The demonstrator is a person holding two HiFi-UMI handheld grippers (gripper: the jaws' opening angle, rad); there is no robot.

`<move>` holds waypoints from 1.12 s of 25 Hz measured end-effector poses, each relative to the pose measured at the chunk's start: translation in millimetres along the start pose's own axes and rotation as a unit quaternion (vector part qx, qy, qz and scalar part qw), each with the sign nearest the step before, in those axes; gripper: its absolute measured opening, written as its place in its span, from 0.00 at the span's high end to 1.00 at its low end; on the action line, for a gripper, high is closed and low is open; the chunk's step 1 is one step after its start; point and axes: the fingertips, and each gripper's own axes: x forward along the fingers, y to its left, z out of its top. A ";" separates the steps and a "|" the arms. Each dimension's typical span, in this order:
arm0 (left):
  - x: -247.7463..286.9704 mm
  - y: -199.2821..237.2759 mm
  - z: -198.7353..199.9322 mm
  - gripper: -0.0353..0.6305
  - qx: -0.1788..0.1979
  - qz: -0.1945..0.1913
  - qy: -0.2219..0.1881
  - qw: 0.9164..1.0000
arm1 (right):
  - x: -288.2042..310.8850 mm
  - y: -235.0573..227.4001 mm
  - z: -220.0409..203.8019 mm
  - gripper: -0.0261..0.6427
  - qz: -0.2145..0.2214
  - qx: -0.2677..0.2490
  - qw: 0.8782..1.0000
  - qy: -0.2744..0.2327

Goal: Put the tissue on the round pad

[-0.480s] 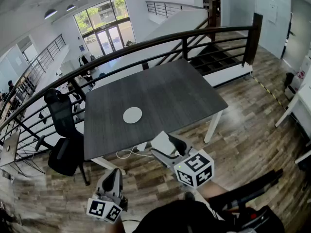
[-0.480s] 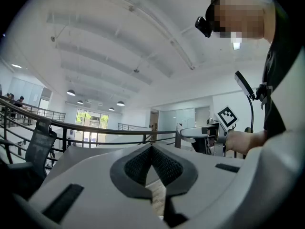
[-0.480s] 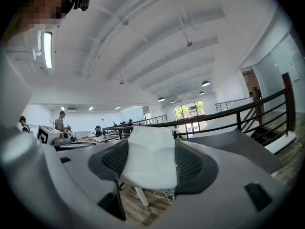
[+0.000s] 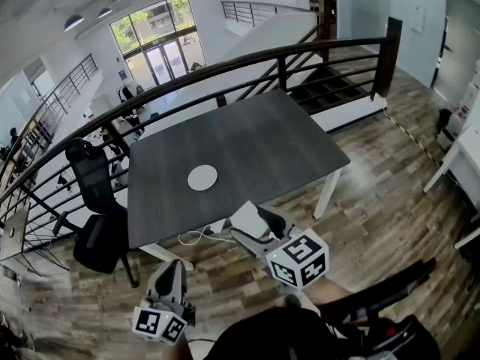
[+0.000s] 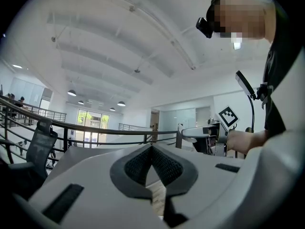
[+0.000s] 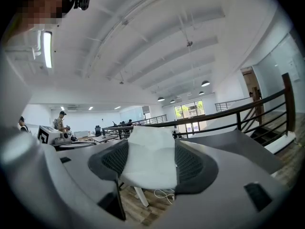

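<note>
A white tissue pack (image 6: 148,159) sits between the dark pads of my right gripper (image 6: 148,162), which is shut on it. In the head view the right gripper (image 4: 255,227) holds the white tissue pack (image 4: 246,218) just in front of the near edge of the dark table (image 4: 262,137). The white round pad (image 4: 202,177) lies on the table's near left part, beyond and left of the pack. My left gripper (image 4: 172,272) hangs low at the left, short of the table. In its own view the left gripper (image 5: 151,163) has its pads meeting at the tips with nothing between them.
A black office chair (image 4: 94,201) stands at the table's left corner. A curved dark railing (image 4: 225,70) runs behind the table. A white cable (image 4: 196,237) lies on the wood floor under the near edge. White furniture (image 4: 457,160) stands at the right.
The right gripper with the tissue pack has shifted slightly up and toward the table. The left gripper has barely moved.
</note>
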 end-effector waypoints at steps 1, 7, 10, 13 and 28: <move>2.8 -1.5 0.6 0.95 0.001 -0.001 0.000 1.000 | -0.5 -2.7 1.0 0.50 0.000 0.002 1.000 -0.001; 3.6 -5.8 -0.6 0.95 0.001 -0.004 0.001 1.000 | -5.9 -2.3 3.6 0.50 0.005 0.012 1.000 -0.013; 4.3 -4.9 1.5 0.95 0.003 -0.007 -0.001 1.000 | -6.0 -0.6 8.6 0.50 0.003 0.007 1.000 -0.018; 6.2 -9.7 -0.8 0.95 0.002 -0.004 0.001 1.000 | -9.7 -4.9 4.6 0.50 0.007 0.019 1.000 -0.015; 4.0 -4.8 2.4 0.95 0.000 -0.001 -0.007 1.000 | -11.5 -1.7 6.2 0.50 0.003 0.015 1.000 -0.011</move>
